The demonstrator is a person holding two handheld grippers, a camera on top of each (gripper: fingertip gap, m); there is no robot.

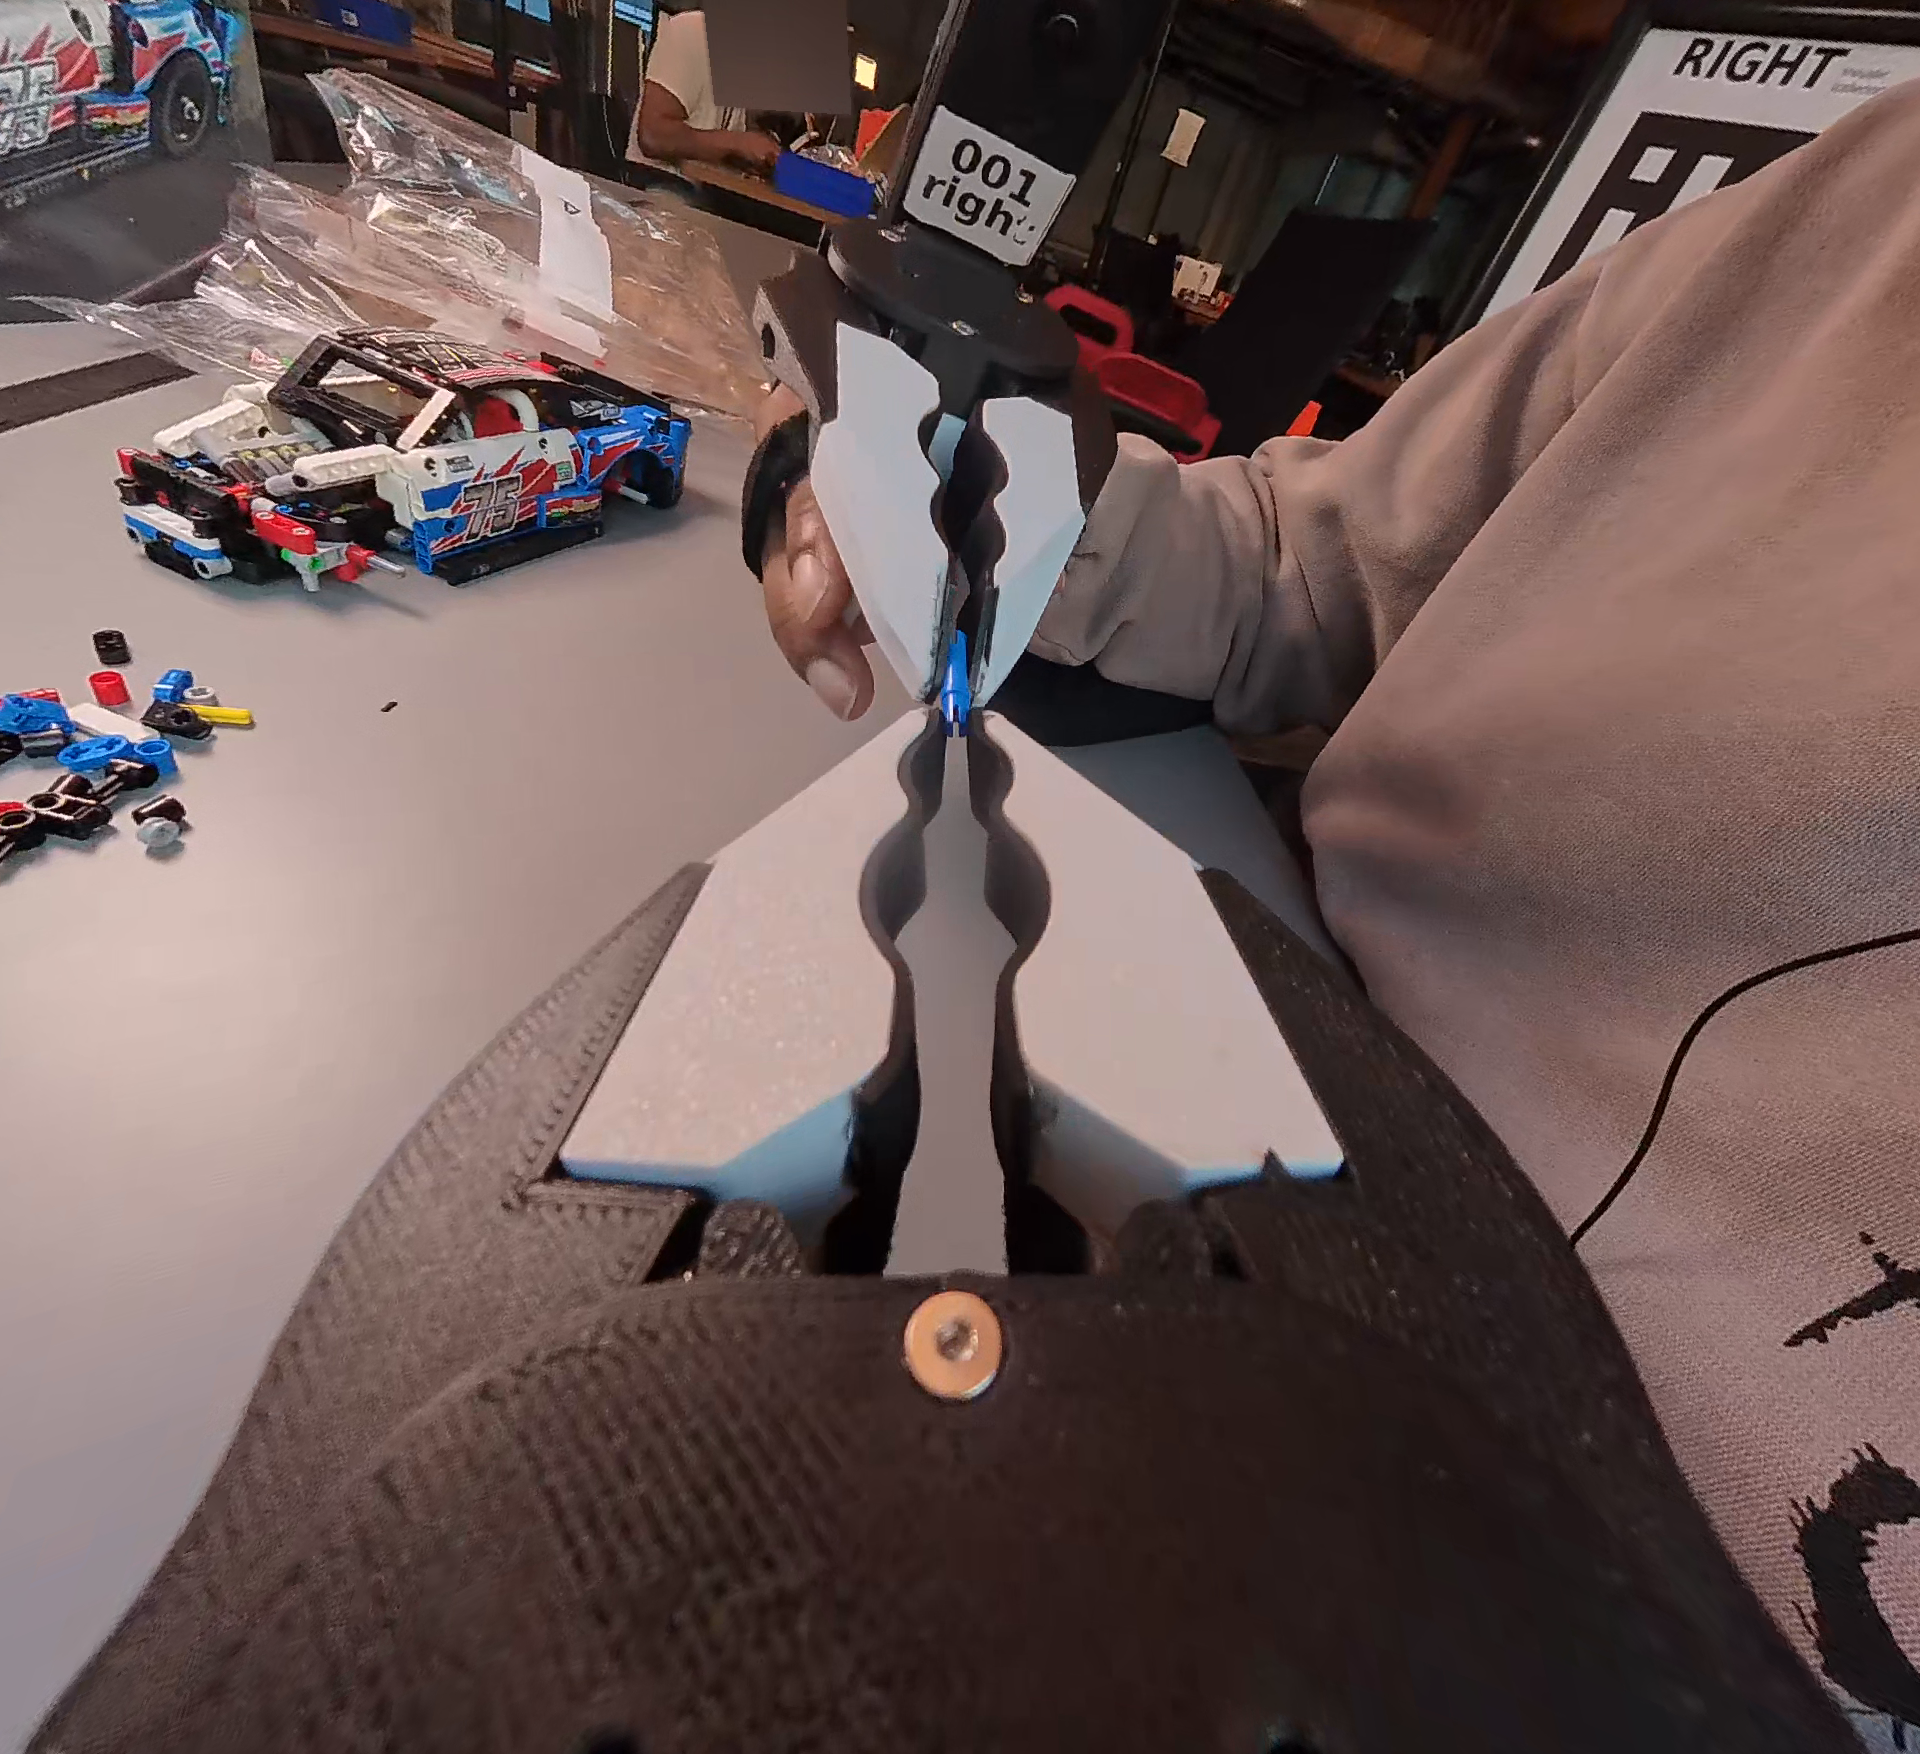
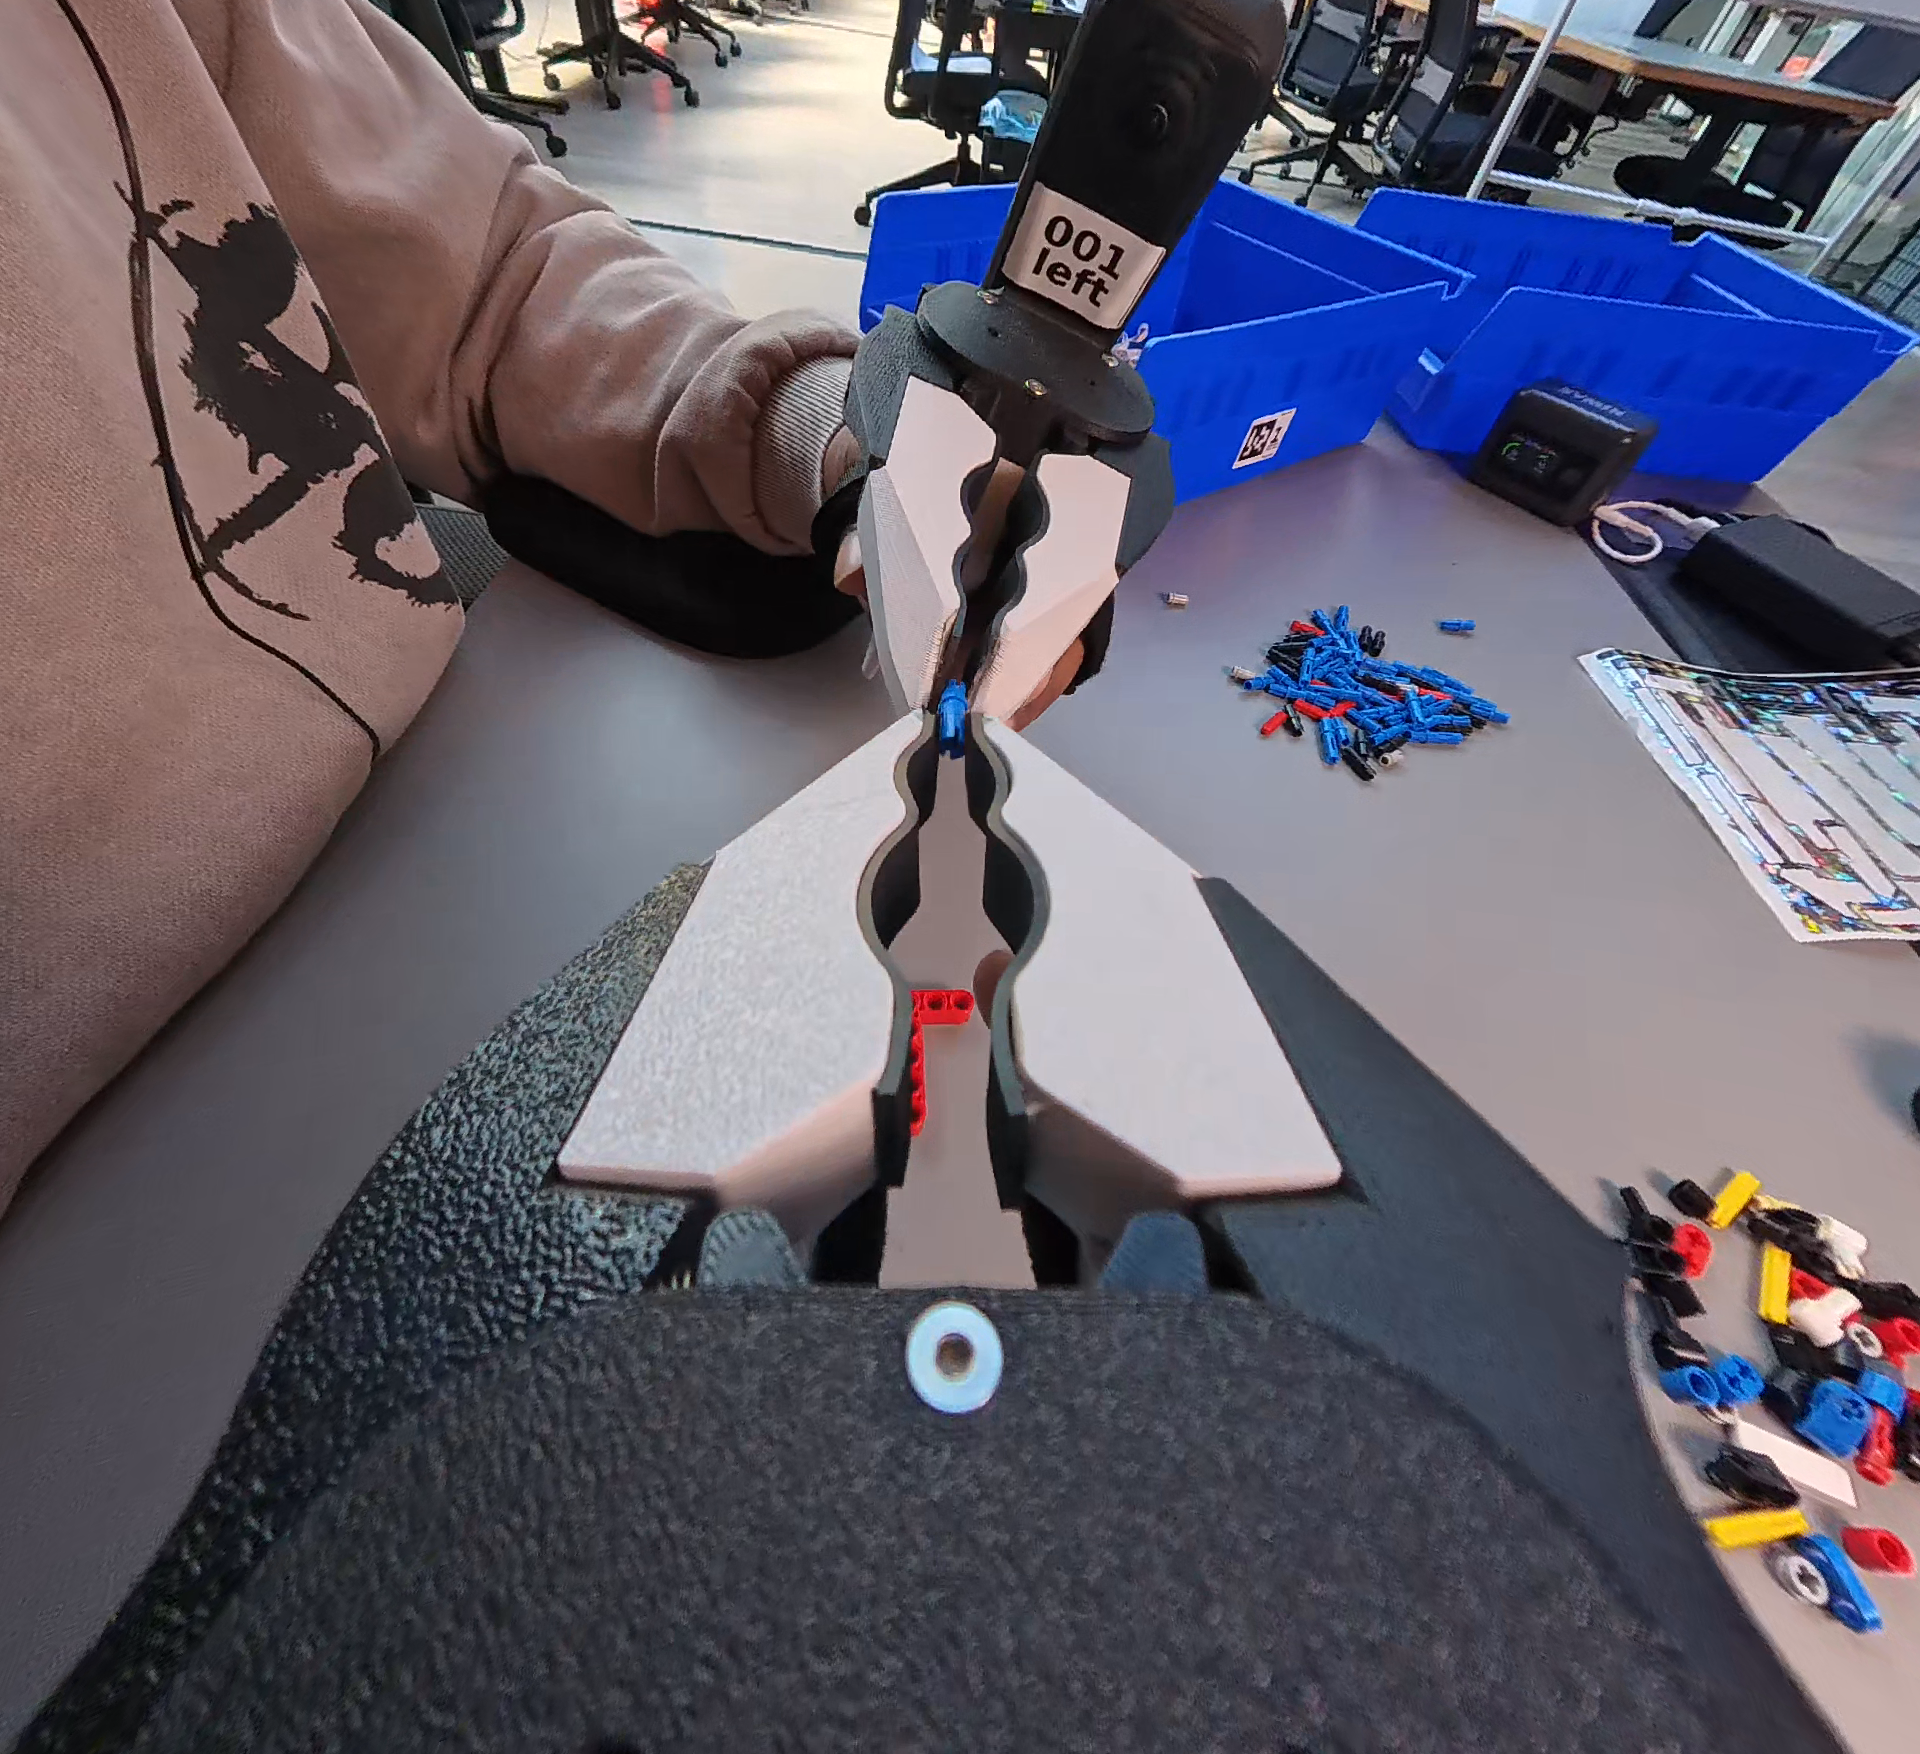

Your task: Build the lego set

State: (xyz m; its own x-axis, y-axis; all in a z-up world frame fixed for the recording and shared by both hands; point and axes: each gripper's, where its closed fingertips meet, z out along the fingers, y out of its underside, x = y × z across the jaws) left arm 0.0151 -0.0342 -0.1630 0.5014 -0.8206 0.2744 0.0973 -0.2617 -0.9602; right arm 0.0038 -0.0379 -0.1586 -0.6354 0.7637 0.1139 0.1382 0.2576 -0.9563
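- Left gripper (image 1: 951, 736), white wedge fingers on a black textured body: jaws nearly closed, tips pinching one end of a small blue plastic connector pin (image 1: 955, 678).
- Right gripper (image 2: 948, 736), same build: jaws nearly closed, tips on the other end of that same pin. The two grippers meet tip to tip above the grey counter (image 1: 436, 873), the pin held between them.
- Red L-shaped beam with holes (image 2: 932, 1039) seen through the gap between the right gripper's fingers; whether it is gripped or lies on the counter below, cannot tell.
- Partly built blue, white and red race car model (image 1: 405, 463) sits on the counter, well apart from the grippers, with crumpled clear plastic bags (image 1: 457, 218) behind it.
- Small scatter of blue, black and red loose parts (image 1: 99, 748) near the car.
- Pile of blue, black and red pins (image 2: 1366, 691) on the counter, beside a sticker sheet (image 2: 1787, 790).
- Blue plastic bins (image 2: 1351, 322) at the counter's far side.
- Mixed loose pieces, yellow, black, blue, red (image 2: 1787, 1372), close by the right gripper's body.
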